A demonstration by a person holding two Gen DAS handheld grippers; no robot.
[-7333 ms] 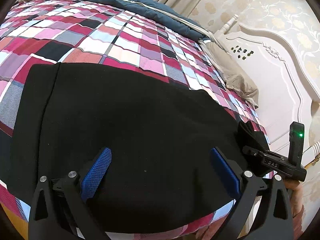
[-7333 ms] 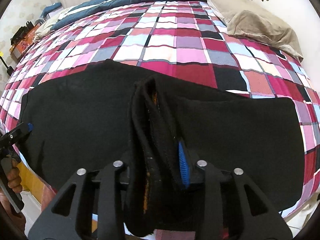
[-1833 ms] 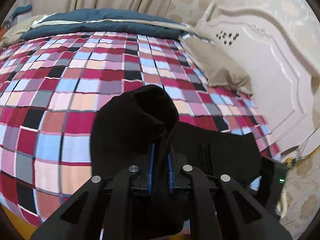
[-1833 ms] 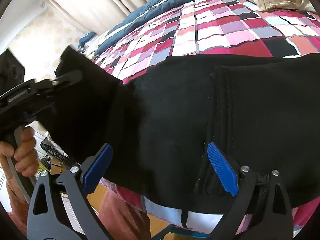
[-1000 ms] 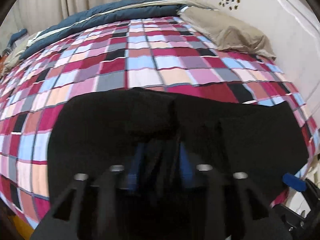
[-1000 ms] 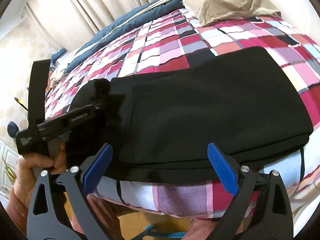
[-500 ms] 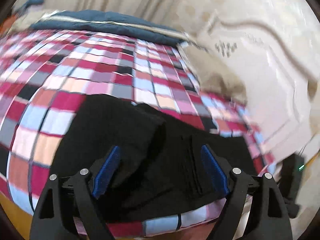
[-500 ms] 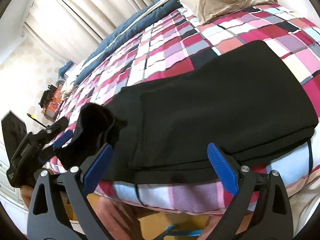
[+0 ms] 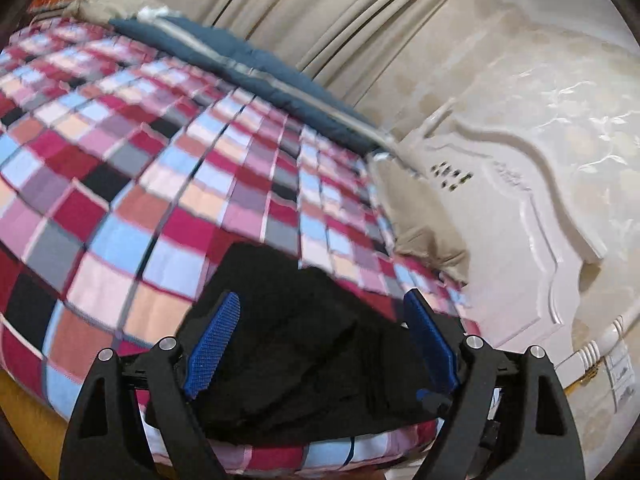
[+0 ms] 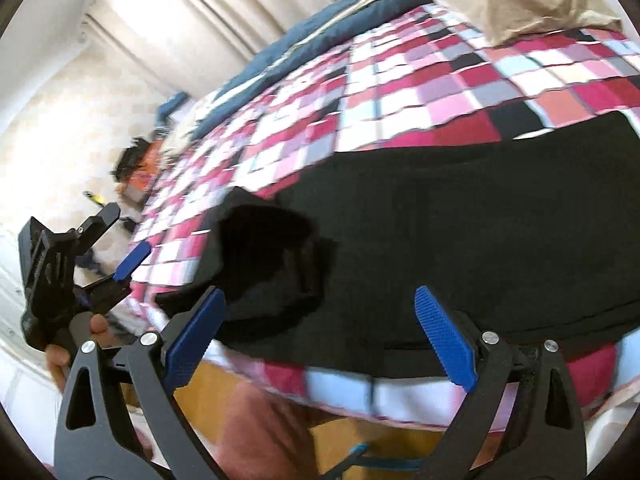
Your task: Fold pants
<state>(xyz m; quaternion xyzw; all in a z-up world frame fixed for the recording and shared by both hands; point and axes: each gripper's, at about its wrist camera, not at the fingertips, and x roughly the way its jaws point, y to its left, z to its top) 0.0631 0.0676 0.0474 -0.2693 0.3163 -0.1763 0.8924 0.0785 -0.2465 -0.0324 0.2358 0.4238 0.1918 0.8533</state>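
The black pants (image 9: 304, 340) lie folded into a short stack on the checked bedspread (image 9: 160, 184) near the bed's front edge. In the right wrist view the pants (image 10: 460, 216) spread wide, with a rumpled raised end (image 10: 264, 248) on the left. My left gripper (image 9: 320, 344) is open and empty, held just above the pants. It also shows in the right wrist view (image 10: 120, 236), off the bed's left corner. My right gripper (image 10: 320, 336) is open and empty at the front edge of the bed.
A tan pillow (image 9: 420, 224) and a white carved headboard (image 9: 540, 216) stand to the right. A dark blue quilt (image 9: 248, 68) lies along the far side under beige curtains (image 9: 320, 12). A bedside table with clutter (image 10: 136, 172) stands at the far left.
My left gripper has opened, let go of the pants' end, and drawn back to the left. The dropped end now lies rumpled on the stack. My right gripper has stayed open.
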